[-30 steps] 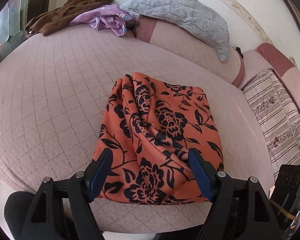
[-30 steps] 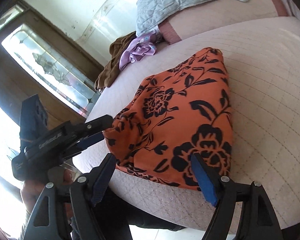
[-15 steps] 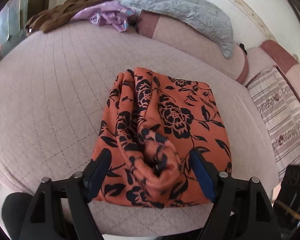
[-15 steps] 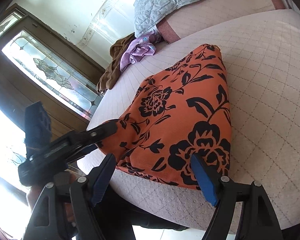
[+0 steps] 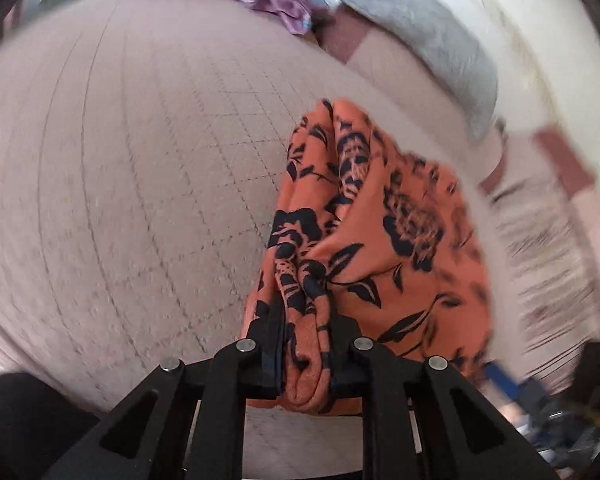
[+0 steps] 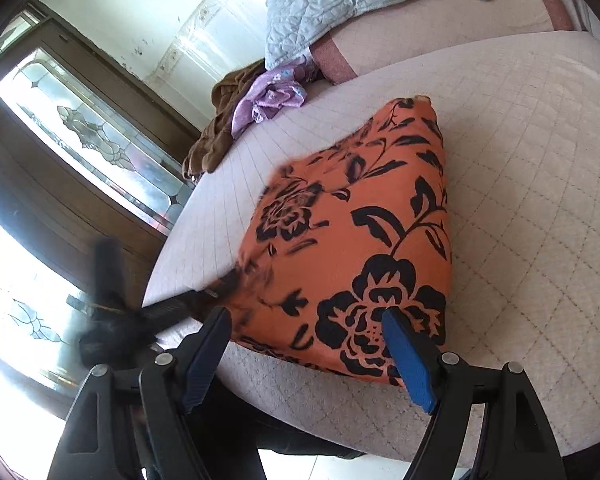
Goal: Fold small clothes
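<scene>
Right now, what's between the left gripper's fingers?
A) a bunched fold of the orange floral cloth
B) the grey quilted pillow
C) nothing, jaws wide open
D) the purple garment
A: in the left wrist view the left gripper has just been closing its jaws and now pinches a gathered fold of the orange floral cloth at its near edge, while the right gripper is open and holds nothing.

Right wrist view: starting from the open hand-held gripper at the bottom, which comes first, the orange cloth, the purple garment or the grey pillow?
From the right hand-held gripper:
1. Orange cloth, just ahead of the fingers, near the bed's front edge.
2. Purple garment, across the bed, upper middle, beside a brown one.
3. Grey pillow, just beyond it at the top; these two lie close together.
</scene>
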The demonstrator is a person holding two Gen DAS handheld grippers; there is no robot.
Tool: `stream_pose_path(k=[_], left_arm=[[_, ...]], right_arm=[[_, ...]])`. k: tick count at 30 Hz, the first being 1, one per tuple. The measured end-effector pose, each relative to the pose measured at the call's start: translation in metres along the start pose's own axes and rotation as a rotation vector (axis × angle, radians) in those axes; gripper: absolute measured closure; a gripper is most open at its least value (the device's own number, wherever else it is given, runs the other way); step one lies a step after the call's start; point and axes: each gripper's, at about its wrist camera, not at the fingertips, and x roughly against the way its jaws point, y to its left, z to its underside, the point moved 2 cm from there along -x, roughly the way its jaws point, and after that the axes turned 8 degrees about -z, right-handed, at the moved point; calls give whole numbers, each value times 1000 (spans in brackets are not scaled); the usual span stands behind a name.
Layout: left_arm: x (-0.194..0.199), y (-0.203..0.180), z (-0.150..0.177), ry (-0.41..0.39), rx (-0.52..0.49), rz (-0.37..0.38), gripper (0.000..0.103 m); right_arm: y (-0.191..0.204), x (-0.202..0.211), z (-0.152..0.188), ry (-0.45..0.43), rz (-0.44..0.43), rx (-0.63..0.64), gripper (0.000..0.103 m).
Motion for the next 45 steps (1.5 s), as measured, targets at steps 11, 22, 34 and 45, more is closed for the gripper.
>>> stream_pose_path(k=[11,22,34,45], left_arm=[[-1,6,3,-16,24,9,85],[15,3,3,4,-8,-87,83],[24,-103,-35,-143,-339,-198,67],[-36,-68,-42,-58,-329,-358,61]], right_arm=[[18,-5,-29,-19,-50,50,21],[-29,-31,-31,47,-218,-187,10],[-37,-17,-4,44,-291,-245,10],[-113,35,-30,-71,-174,-394,8]])
